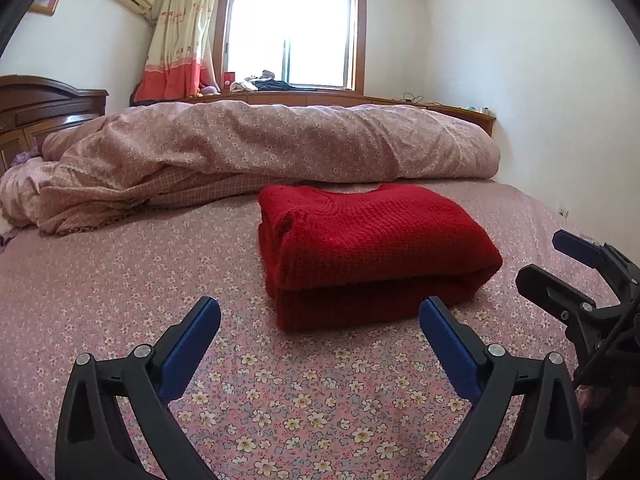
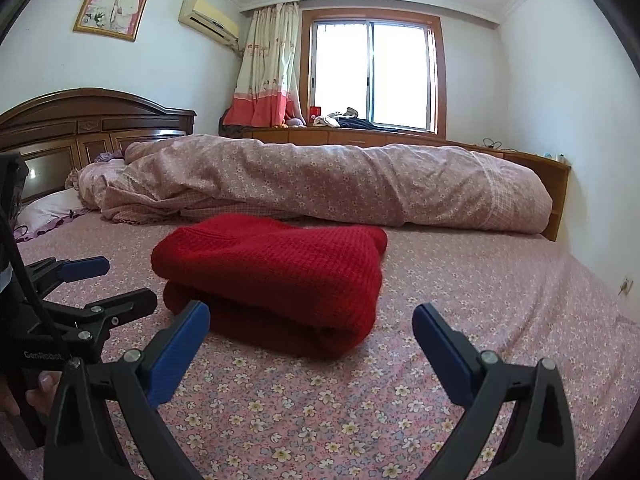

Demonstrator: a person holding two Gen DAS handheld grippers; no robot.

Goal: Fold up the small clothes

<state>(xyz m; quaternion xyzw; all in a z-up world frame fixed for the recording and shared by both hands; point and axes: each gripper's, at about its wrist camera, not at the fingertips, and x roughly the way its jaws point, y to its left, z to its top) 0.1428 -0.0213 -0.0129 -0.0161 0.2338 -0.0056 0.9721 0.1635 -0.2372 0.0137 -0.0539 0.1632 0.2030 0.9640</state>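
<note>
A red knitted sweater (image 1: pixel 372 248) (image 2: pixel 272 272) lies folded into a thick rectangle on the flowered pink bed sheet (image 1: pixel 280 408) (image 2: pixel 320 400). My left gripper (image 1: pixel 320 308) hovers just in front of its near edge, open wide, nothing between its blue pads. My right gripper (image 2: pixel 312 310) stands open too, short of the sweater's near right corner and empty. Each gripper shows in the other's view: the right gripper (image 1: pixel 544 258) at the right edge, the left gripper (image 2: pixel 128 280) at the left edge, with a hand on its handle.
A rolled-up flowered duvet (image 1: pixel 280 140) (image 2: pixel 340 180) lies across the bed right behind the sweater. A dark wooden headboard (image 2: pixel 92 124) is at the left, a low wooden ledge (image 2: pixel 400 138) under the window behind. The white wall (image 1: pixel 540 100) runs along the bed's right side.
</note>
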